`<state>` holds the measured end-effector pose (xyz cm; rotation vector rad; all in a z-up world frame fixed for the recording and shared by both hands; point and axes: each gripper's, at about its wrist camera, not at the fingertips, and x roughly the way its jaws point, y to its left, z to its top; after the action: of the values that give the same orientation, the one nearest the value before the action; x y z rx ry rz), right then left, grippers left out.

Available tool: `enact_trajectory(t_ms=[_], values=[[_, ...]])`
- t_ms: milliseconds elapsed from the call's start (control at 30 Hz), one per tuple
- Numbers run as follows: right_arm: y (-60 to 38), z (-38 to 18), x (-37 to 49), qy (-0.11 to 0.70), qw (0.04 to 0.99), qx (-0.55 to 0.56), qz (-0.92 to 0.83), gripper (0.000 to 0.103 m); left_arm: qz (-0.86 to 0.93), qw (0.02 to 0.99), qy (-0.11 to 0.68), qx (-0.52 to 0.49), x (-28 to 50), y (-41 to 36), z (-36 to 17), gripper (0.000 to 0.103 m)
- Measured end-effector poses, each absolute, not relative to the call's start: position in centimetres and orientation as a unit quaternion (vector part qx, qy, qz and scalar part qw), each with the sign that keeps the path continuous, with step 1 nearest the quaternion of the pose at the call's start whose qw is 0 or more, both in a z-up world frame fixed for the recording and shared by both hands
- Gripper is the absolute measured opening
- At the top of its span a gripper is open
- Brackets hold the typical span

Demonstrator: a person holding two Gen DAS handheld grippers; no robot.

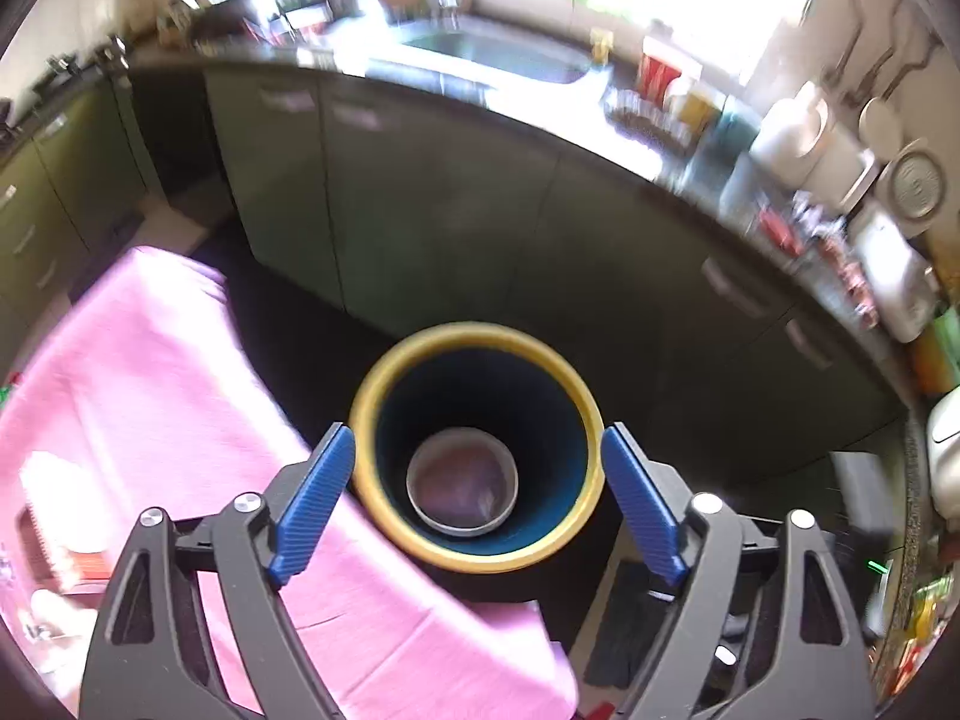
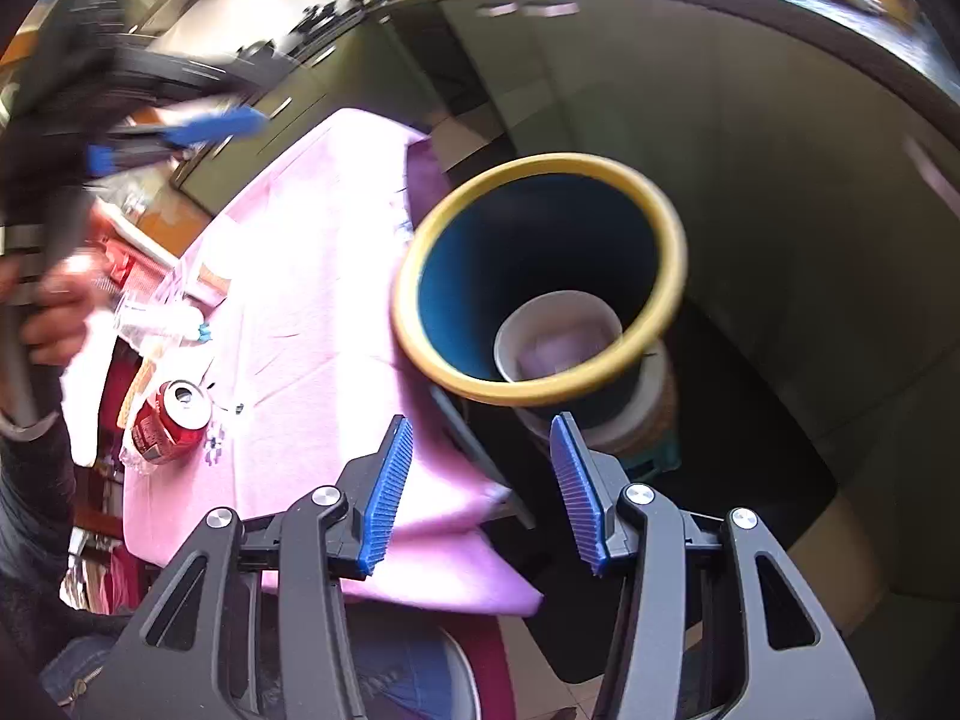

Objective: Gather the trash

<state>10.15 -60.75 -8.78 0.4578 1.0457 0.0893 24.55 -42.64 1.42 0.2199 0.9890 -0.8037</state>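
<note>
Bin (image 1: 477,555) beside pink-clothed table (image 1: 150,390), white cup (image 1: 462,483) inside. Left gripper (image 1: 478,501) wide open, right gripper (image 2: 480,492) half open, both empty. Next likely: red can (image 2: 171,420), far left.

No text can be read in either view; the red soda can (image 2: 171,420) on the pink tablecloth (image 2: 312,276) perhaps bears lettering, too blurred to make out.
</note>
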Motion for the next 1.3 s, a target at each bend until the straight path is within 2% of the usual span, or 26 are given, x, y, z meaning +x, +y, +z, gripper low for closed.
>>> enact_trajectory(t_ms=[167, 367, 533, 733, 967, 1300], values=[[-55.9, -8.4, 15.0, 0.505, 0.838, 0.19, 0.083, 0.048, -0.346, 0.845, 0.402, 0.059, 24.8, -33.1, 6.1, 0.083], [-47.7, -5.6, 22.4, 0.507, 0.839, 0.143, 0.137, 0.048, -0.263, 0.905, 0.334, 0.01, 24.6, -20.1, 8.3, 0.088], [-39.0, -4.3, 28.7, 0.517, 0.83, 0.109, 0.177, 0.048, -0.179, 0.938, 0.295, -0.033, 25.6, -10.4, 7.5, 0.09], [-30.9, -4.1, 35.6, 0.542, 0.811, 0.093, 0.202, 0.048, -0.086, 0.947, 0.295, -0.092, 28.8, -0.6, 3.3, 0.09], [-26.3, -5.7, 41.1, 0.585, 0.789, 0.061, 0.174, 0.048, -0.037, 0.941, 0.311, -0.126, 30.2, 3.8, -1.4, 0.091], [-24.1, -9.8, 44.8, 0.626, 0.773, -0.003, 0.108, 0.041, -0.05, 0.937, 0.319, -0.133, 30.1, 4.0, -2.4, 0.091]])
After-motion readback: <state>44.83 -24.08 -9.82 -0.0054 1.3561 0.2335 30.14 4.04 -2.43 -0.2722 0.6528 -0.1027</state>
